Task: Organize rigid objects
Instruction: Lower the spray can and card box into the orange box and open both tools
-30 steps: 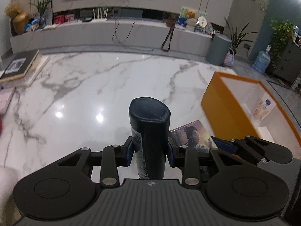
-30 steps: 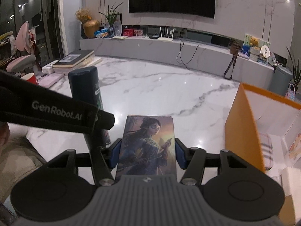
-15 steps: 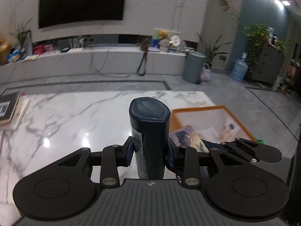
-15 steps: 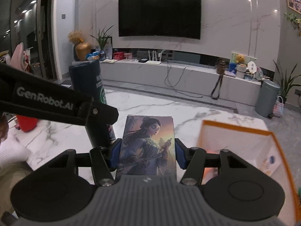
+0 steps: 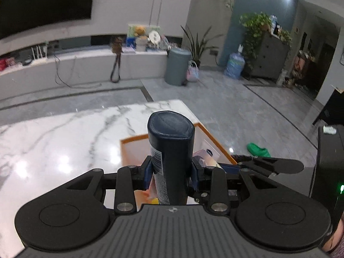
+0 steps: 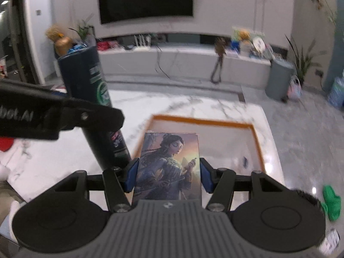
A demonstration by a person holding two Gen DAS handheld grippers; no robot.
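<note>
Blue-padded left gripper clamped on an upright dark navy plastic bottle; right gripper clamped on a flat illustrated card box. Beyond both, lower down, an orange-rimmed white open box on the white marble table.

Both grippers have swung toward the orange-rimmed open box, which now lies straight ahead beneath them instead of off at the right edge. The dark blue plastic bottle and the rectangular box printed with a painted figure have been carried over its opening, away from the white marble bench.
</note>
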